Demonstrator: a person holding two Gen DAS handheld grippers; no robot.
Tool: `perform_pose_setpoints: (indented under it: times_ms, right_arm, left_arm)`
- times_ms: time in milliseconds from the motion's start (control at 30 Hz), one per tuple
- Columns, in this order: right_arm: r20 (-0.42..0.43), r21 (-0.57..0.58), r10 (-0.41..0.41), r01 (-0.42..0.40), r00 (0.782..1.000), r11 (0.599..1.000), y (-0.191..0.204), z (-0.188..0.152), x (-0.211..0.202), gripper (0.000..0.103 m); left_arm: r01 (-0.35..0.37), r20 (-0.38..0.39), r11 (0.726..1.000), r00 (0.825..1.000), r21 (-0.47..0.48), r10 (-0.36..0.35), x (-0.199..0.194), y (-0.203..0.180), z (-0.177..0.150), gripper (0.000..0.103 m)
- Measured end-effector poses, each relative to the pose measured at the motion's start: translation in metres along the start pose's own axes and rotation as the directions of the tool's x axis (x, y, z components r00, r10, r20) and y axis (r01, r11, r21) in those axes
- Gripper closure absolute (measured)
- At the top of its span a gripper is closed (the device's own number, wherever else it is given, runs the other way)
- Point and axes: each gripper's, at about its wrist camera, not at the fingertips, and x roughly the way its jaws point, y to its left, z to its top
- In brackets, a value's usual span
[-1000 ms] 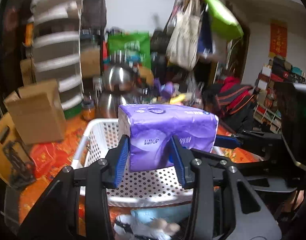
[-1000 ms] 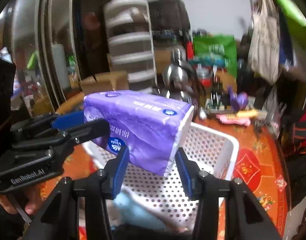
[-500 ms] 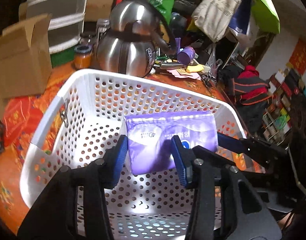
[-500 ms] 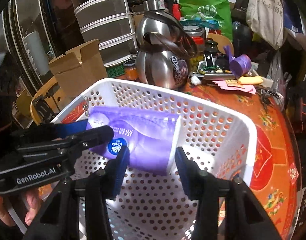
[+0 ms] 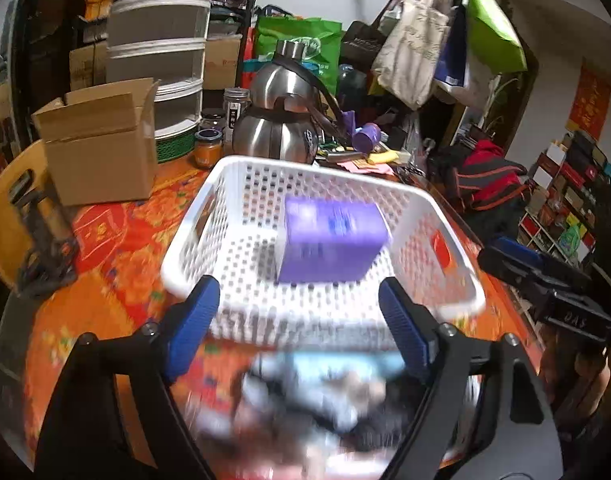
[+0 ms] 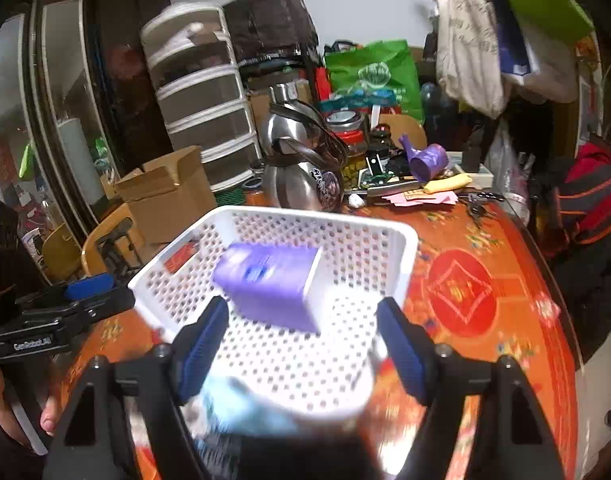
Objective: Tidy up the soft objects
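Cluttered shelves, hanging tote bags and a stack of plastic drawers (image 5: 157, 68) crowd the room behind an orange-red patterned counter (image 5: 117, 240). On it stands a white perforated plastic basket (image 5: 193, 216), rectangular with rounded corners and cut-out handles. Inside the basket lies a purple tissue pack (image 5: 331, 246), a soft, block-shaped bundle in glossy film with a small blue logo, resting on the dotted floor toward the basket's far side. Both grippers hang apart from the pack, just in front of the basket's near rim: the left gripper (image 5: 299, 320) has its blue ribbed pads spread wide with nothing between them, and the right gripper (image 6: 301, 344) is likewise spread wide and holds nothing. Behind the basket sit a steel kettle (image 5: 283, 120) and an open cardboard box (image 5: 101, 152); blurred pale-blue fabric (image 5: 317, 384) lies before it.
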Motion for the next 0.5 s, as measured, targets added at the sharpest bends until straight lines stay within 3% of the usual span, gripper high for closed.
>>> perform_pose_setpoints:
  times_ms: [167, 300, 400, 500]
  right_arm:
    - [0.036, -0.022, 0.01, -0.009, 0.999, 1.0, 0.013, -0.068, -0.037, 0.016]
    - [-0.005, 0.038, 0.02, -0.02, 1.0, 0.999, 0.008, -0.121, -0.037, 0.015]
    - [-0.068, 0.061, 0.018, -0.014, 0.998, 0.998, 0.014, -0.146, -0.026, 0.015]
    - [-0.085, 0.045, 0.065, -0.061, 0.994, 0.997, 0.027, -0.154, -0.014, 0.015]
  left_arm:
    - [-0.005, 0.012, 1.0, 1.0, -0.01, 0.005, -0.039, 0.01, -0.073, 0.019]
    - [-0.007, -0.019, 0.999, 1.0, -0.054, 0.006, -0.042, 0.023, -0.122, 0.019]
    - [-0.017, -0.027, 0.998, 1.0, -0.057, 0.016, -0.038, 0.025, -0.143, 0.019]
    - [-0.023, -0.043, 0.999, 0.999, -0.039, 0.021, -0.032, 0.02, -0.152, 0.019]
